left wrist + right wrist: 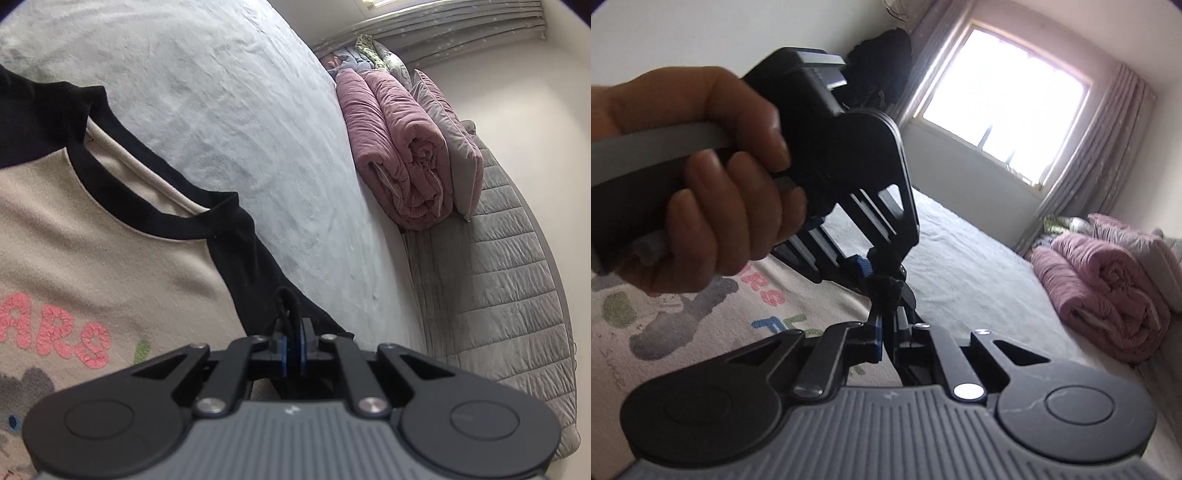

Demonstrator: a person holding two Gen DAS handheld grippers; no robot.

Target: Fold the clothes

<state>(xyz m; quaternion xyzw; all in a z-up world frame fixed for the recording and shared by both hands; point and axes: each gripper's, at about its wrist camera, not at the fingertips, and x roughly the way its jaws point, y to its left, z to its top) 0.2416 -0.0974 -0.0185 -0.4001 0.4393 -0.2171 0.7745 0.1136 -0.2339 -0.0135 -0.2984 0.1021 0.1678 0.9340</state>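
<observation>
Both grippers, left [291,341] and right [886,332], jaws clamped on black sleeve fabric of cream fleece sweatshirt [110,266]; thin pinches, likely to slip under tension

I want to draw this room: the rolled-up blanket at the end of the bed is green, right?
Not green: the rolled-up quilted blanket is pink, and it does lie at the end of the pale grey bed. Both wrist views show it.
</observation>
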